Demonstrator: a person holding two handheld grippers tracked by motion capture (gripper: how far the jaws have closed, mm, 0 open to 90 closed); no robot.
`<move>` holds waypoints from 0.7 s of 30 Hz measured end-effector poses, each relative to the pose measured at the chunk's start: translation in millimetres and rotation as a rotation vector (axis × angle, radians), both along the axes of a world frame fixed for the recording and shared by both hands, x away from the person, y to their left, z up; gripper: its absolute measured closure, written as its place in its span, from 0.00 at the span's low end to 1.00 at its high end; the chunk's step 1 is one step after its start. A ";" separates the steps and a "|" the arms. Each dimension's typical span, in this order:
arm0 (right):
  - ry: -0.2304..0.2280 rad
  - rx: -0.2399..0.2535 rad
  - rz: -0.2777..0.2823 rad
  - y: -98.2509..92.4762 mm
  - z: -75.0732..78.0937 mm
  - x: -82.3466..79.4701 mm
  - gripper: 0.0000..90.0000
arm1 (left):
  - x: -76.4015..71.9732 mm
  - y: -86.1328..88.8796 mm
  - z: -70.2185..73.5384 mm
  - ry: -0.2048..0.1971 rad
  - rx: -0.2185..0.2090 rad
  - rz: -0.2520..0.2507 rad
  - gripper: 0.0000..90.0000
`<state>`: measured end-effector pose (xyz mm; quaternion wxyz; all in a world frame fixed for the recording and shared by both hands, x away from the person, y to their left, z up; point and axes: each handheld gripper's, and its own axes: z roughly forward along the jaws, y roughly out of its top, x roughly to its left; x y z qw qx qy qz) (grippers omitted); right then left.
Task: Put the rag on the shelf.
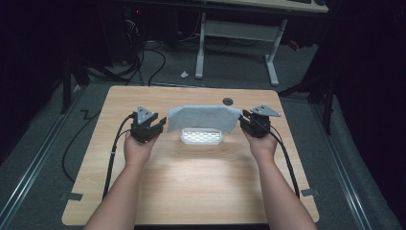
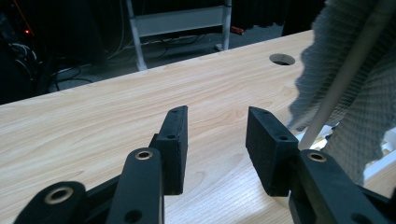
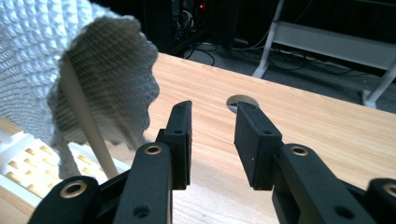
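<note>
A grey-white waffle-weave cloth (image 1: 203,117) hangs over a thin pale rod (image 3: 86,121) above a white perforated tray (image 1: 202,137) at the middle of the wooden table (image 1: 191,182). My left gripper (image 1: 160,125) sits just left of the cloth's left edge. In the left gripper view its jaws (image 2: 217,135) stand open over bare wood, with the cloth (image 2: 327,56) to their right. My right gripper (image 1: 243,120) is at the cloth's right edge. Its jaws (image 3: 212,140) are open with nothing between them, and the cloth (image 3: 70,32) and tray (image 3: 28,168) lie to their left.
A round cable hole (image 1: 228,101) sits in the table behind the cloth. Beyond the table's far edge stand a white desk frame (image 1: 237,31) and cables on the dark floor (image 1: 153,62). Each gripper's cable trails back along the forearm to the near edge.
</note>
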<state>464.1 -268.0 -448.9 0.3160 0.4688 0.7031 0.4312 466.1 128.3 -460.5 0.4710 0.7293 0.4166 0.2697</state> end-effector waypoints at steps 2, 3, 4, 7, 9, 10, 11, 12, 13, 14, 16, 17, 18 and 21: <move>-0.017 -0.001 -0.009 -3.1 1.1 -2.9 0.74 | -0.8 4.4 0.3 0.001 -0.003 0.010 0.65; -0.027 0.004 -0.016 -4.8 1.3 -4.6 0.73 | -1.3 6.7 0.3 0.002 -0.004 0.014 0.65; -0.026 0.006 -0.019 -6.8 1.4 -6.0 0.73 | -1.6 8.9 0.1 0.003 -0.004 0.018 0.65; -0.020 -0.005 -0.022 -11.4 1.1 -8.9 0.72 | -3.2 13.9 -0.6 0.006 -0.002 0.030 0.65; -0.016 -0.009 -0.026 -12.7 1.5 -10.7 0.72 | -4.5 16.1 -1.2 0.007 -0.005 0.034 0.65; -0.017 -0.009 -0.024 -13.0 1.9 -11.6 0.72 | -5.1 16.5 -1.6 0.007 -0.006 0.035 0.65; -0.019 -0.010 -0.023 -13.1 2.4 -12.4 0.71 | -5.8 16.9 -2.0 0.007 -0.003 0.035 0.65; -0.023 -0.013 -0.018 -13.0 3.0 -13.1 0.71 | -6.6 17.5 -2.4 0.008 0.001 0.035 0.65; -0.026 -0.016 -0.016 -12.5 3.7 -14.3 0.71 | -7.5 18.0 -2.9 0.010 -0.002 0.033 0.65; -0.025 -0.018 -0.015 -11.5 4.4 -15.7 0.71 | -9.0 18.7 -3.4 0.013 -0.007 0.033 0.65; -0.032 -0.022 -0.007 -9.8 5.6 -19.2 0.70 | -13.3 20.3 -4.2 0.021 -0.018 0.028 0.64; -0.036 -0.018 0.000 -9.0 5.9 -21.3 0.70 | -16.5 20.8 -4.4 0.021 -0.021 0.025 0.64; -0.042 -0.018 0.004 -8.4 6.2 -24.4 0.70 | -20.5 21.4 -4.6 0.020 -0.025 0.022 0.63; -0.050 -0.012 0.005 -8.2 4.6 -35.8 0.68 | -33.4 22.0 -6.8 0.029 -0.015 0.016 0.61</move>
